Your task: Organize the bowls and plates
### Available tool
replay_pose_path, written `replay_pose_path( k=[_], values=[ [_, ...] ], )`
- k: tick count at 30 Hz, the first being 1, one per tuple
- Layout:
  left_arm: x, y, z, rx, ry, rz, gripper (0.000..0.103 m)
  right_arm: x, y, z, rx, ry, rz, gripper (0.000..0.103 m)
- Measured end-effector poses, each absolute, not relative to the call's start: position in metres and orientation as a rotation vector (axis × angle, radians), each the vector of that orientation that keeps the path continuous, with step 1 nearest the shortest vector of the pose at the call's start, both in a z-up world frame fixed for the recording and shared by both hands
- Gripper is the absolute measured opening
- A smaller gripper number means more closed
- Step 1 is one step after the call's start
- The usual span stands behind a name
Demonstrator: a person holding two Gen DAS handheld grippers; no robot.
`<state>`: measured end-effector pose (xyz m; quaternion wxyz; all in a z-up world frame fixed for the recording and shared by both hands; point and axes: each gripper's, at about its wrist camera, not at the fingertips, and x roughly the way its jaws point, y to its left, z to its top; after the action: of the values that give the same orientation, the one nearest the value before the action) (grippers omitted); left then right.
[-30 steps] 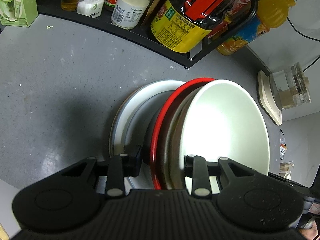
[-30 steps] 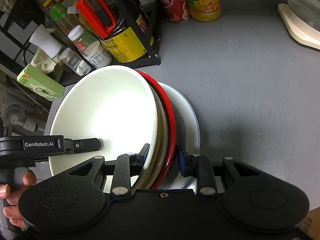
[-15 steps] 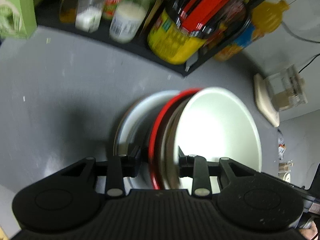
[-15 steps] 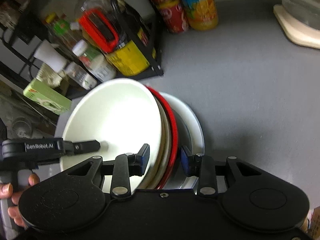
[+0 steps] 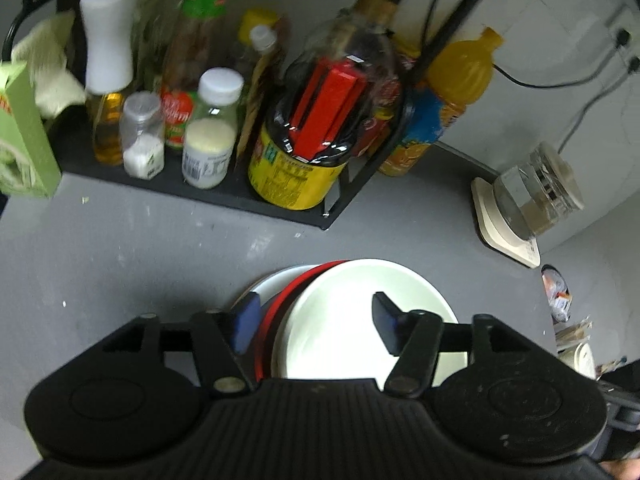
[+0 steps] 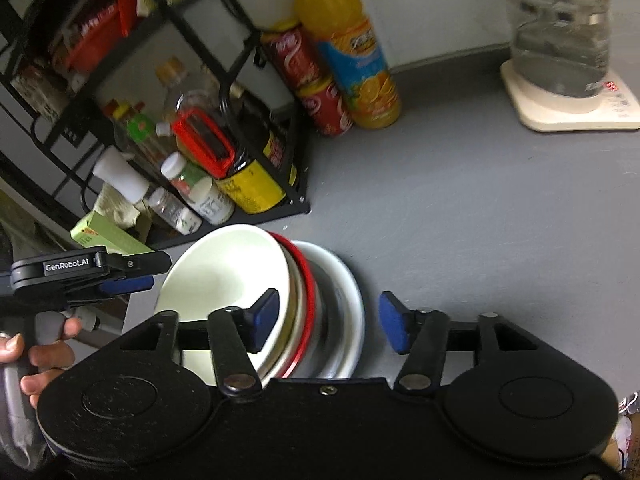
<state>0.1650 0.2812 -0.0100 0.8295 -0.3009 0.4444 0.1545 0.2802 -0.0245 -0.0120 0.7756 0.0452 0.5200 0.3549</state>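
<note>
we find both claws let go since half a second ago: the left claw and right claw now stand apart and drawn back, where each had pinched the stack's rims. the white bowl, red plate and white plate sit nested on the desk just ahead, so placement looks complete. only the right view shows the hand and the cans.

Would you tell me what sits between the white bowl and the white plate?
In the right wrist view, a red-rimmed dish is sandwiched between the white bowl and the white plate.
</note>
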Motion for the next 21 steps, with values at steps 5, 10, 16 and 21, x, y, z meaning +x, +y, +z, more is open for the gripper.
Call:
replay_pose_path(
  k=[5,10,16,21],
  values=[
    [0.163,0.261,-0.001,-0.580,0.943,0.292,0.070,0.268,-0.058,0.003,0.119,1.055,0.715,0.082],
    [0.157,0.235,0.011,-0.544,0.932,0.279,0.071,0.246,-0.088,0.019,0.144,0.987,0.664,0.098],
    [0.133,0.199,0.027,-0.509,0.898,0.266,0.082,0.218,-0.117,0.029,0.157,0.931,0.591,0.103],
    [0.108,0.175,0.033,-0.467,0.918,0.253,0.083,0.185,-0.131,0.036,0.140,0.871,0.562,0.103]
  ],
)
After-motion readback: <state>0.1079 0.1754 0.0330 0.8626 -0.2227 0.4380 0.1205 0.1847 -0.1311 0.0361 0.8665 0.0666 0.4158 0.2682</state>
